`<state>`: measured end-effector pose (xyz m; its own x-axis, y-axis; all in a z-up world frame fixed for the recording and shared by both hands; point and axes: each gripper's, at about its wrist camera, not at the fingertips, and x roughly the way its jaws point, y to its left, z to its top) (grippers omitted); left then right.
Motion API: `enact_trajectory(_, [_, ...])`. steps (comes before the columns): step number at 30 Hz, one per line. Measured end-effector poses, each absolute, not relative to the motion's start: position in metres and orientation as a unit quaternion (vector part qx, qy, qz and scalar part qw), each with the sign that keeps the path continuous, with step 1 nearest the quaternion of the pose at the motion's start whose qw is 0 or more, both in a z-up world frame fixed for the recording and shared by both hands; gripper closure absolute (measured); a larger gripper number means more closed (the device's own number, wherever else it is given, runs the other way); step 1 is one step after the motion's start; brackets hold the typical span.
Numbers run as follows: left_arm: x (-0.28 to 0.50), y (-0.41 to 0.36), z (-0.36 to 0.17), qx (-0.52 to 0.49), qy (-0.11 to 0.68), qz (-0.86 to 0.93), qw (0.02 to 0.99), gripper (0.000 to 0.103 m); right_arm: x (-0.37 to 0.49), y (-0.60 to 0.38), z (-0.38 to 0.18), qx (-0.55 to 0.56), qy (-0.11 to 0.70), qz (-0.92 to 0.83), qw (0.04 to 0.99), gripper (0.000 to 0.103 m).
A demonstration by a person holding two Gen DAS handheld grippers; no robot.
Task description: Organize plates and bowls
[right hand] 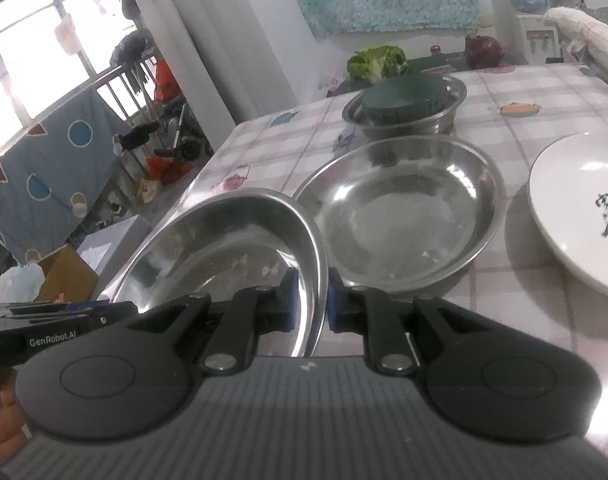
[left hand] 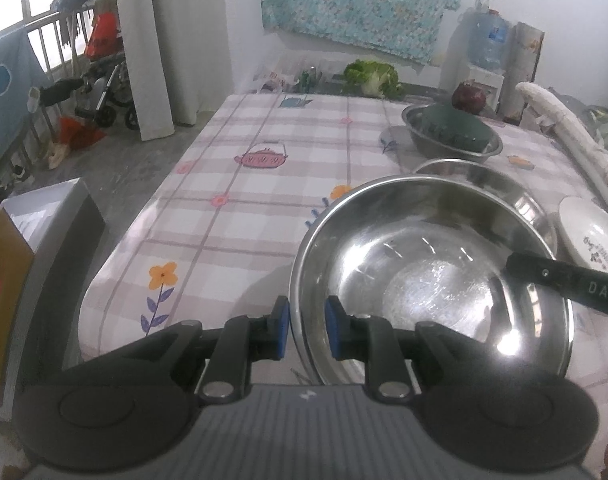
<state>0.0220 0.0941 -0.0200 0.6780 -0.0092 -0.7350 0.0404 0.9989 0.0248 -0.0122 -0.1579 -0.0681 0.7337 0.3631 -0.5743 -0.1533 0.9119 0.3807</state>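
Nearest the lens in the left wrist view, the left gripper [left hand: 308, 328] pinches the near-left rim of a steel bowl [left hand: 424, 280], one blue pad outside the wall and one inside; in the right wrist view the right gripper [right hand: 309, 300] is closed on the same bowl's [right hand: 224, 248] opposite rim, its fingers [right hand: 290, 300] nearly together with only the thin metal between them; the right gripper's dark arm also shows across the bowl at the right edge of the left view.

The bowl is held between both grippers over the near part of the desk [left hand: 224, 208], tipped rather than level; in the right view its mouth faces left and up, its right rim raised; being round it has no long axis, only the axis through its mouth, which leans.

Just beyond it sits a second steel bowl [right hand: 400, 208], upright and empty; a white plate [right hand: 580, 208] lies to its right, and a third steel bowl [right hand: 408, 116] holding a dark green bowl [right hand: 400, 94] stands farther off.

Judging by the layout, the step is nesting the held bowl into the empty one; it should be levelled first, both hands moving together so neither rim slips from its thin pinch, then centred over the lower bowl and let go only once it rests.
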Motion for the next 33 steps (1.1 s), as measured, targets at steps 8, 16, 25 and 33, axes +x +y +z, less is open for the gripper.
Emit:
enact_trajectory(8, [0.036, 0.073, -0.010, 0.012, 0.390, -0.023, 0.920, 0.083, -0.008, -0.182, -0.057, 0.161, 0.327, 0.132, 0.922, 0.089])
enact_trajectory(16, [0.058, 0.041, -0.014, 0.020, 0.400, -0.041, 0.915, 0.083, 0.006, -0.215, -0.059, 0.178, 0.329, 0.108, 0.921, 0.088])
enact_trajectory(25, [0.092, 0.004, -0.023, 0.029, 0.407, -0.064, 0.911, 0.083, 0.034, -0.251, -0.067, 0.176, 0.349, 0.076, 0.917, 0.088])
enact_trajectory(33, [0.113, -0.009, -0.038, 0.046, 0.418, -0.063, 0.905, 0.082, 0.062, -0.257, -0.076, 0.163, 0.369, 0.071, 0.912, 0.087])
